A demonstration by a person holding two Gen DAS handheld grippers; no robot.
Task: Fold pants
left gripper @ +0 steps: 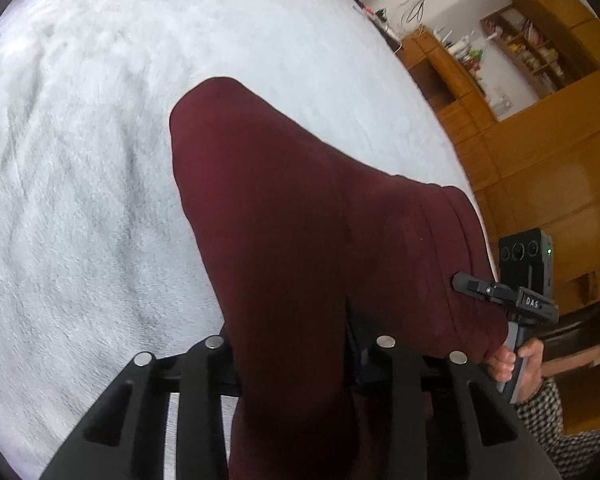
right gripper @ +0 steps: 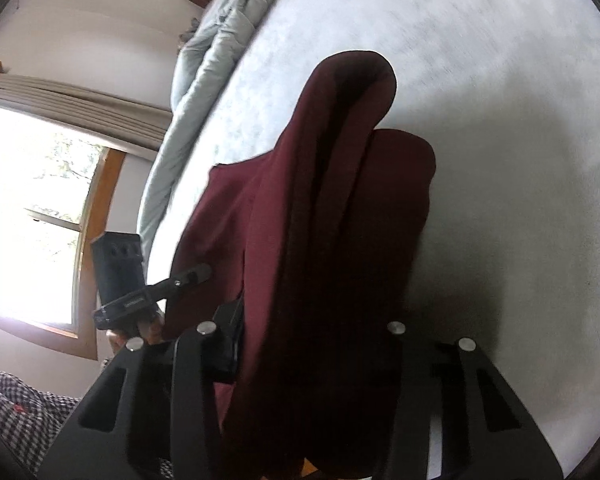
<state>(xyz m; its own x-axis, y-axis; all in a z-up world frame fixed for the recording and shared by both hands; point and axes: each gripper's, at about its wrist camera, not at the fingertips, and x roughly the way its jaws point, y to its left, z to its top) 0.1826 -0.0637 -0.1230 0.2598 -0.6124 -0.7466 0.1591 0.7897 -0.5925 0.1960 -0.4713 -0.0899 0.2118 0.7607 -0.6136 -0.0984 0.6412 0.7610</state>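
Your left gripper (left gripper: 296, 360) is clamping the maroon pants (left gripper: 300, 208) right at the lens, the cloth bunching between its fingers and draping down toward the white bed cover (left gripper: 100, 140). Your right gripper (right gripper: 300, 340) is pinching the same pants (right gripper: 340, 200), holding them lifted above the bed cover (right gripper: 520, 160) while they are hanging in folds.

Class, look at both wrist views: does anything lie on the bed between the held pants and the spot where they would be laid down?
Nothing visible does. The maroon pants hang from both hand-held grippers over bare white bedcover.
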